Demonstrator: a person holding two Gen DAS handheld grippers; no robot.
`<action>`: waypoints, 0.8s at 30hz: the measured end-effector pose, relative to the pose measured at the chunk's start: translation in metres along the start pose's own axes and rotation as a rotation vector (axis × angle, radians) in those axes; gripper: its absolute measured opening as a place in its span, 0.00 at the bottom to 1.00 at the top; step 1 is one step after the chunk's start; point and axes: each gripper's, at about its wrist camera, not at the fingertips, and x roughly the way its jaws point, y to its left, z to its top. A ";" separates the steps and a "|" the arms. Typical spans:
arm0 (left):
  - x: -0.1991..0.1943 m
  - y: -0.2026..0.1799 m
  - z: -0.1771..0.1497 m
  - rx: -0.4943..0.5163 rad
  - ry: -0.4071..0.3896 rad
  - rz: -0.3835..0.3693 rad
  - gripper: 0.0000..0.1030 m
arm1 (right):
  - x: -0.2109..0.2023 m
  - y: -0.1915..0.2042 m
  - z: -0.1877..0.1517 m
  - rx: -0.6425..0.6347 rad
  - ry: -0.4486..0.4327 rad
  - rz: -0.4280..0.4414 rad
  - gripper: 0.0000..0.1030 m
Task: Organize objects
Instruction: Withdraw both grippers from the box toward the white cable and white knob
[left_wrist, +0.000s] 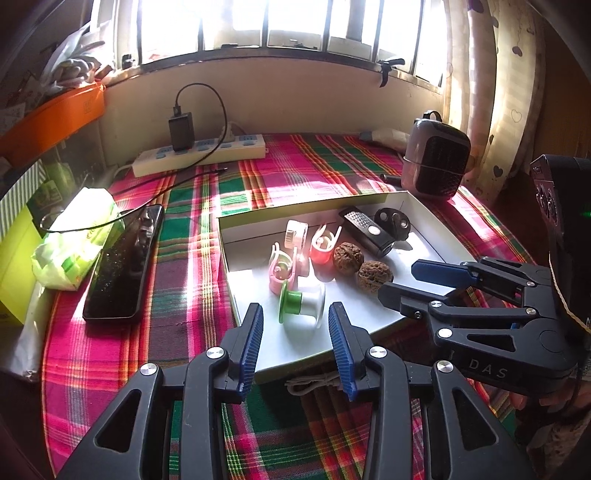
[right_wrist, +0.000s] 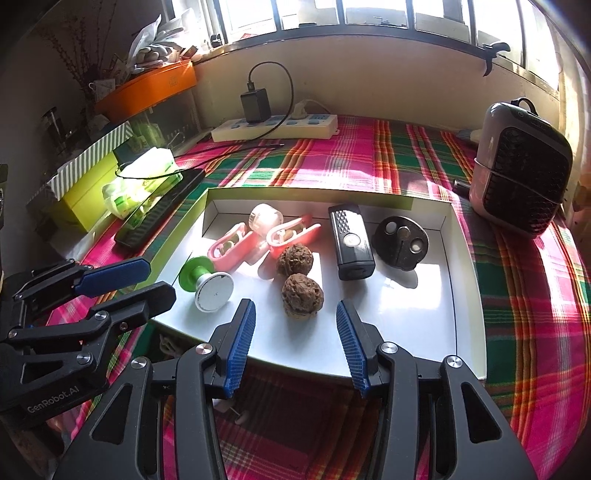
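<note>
A shallow white box (left_wrist: 424, 236) (right_wrist: 436, 310) on the plaid cloth holds a green-and-white spool (left_wrist: 301, 304) (right_wrist: 207, 282), two pink clips (left_wrist: 282, 267) (right_wrist: 231, 251), a clear small jar (left_wrist: 295, 232) (right_wrist: 265, 218), two walnuts (left_wrist: 375, 277) (right_wrist: 302, 294), a black rectangular device (left_wrist: 365, 230) (right_wrist: 351, 242) and a black round disc (left_wrist: 393, 221) (right_wrist: 402, 242). My left gripper (left_wrist: 295, 334) (right_wrist: 122, 280) is open and empty above the box's near edge, by the spool. My right gripper (right_wrist: 295, 332) (left_wrist: 417, 277) is open and empty, just short of the near walnut.
A black phone (left_wrist: 123, 264) and a green tissue pack (left_wrist: 77, 236) lie left of the box. A power strip (left_wrist: 199, 153) with charger sits at the back, a small heater (right_wrist: 521, 170) at the back right. A white cord (left_wrist: 312, 384) lies before the box.
</note>
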 end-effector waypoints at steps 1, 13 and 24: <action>-0.003 0.002 -0.002 -0.007 -0.004 0.001 0.34 | -0.002 0.001 -0.001 -0.001 -0.004 0.000 0.46; -0.022 0.026 -0.027 -0.095 -0.021 -0.010 0.34 | -0.033 0.010 -0.020 0.024 -0.057 0.027 0.46; -0.014 0.032 -0.046 -0.121 0.020 -0.036 0.34 | -0.018 0.033 -0.044 -0.045 0.011 0.051 0.46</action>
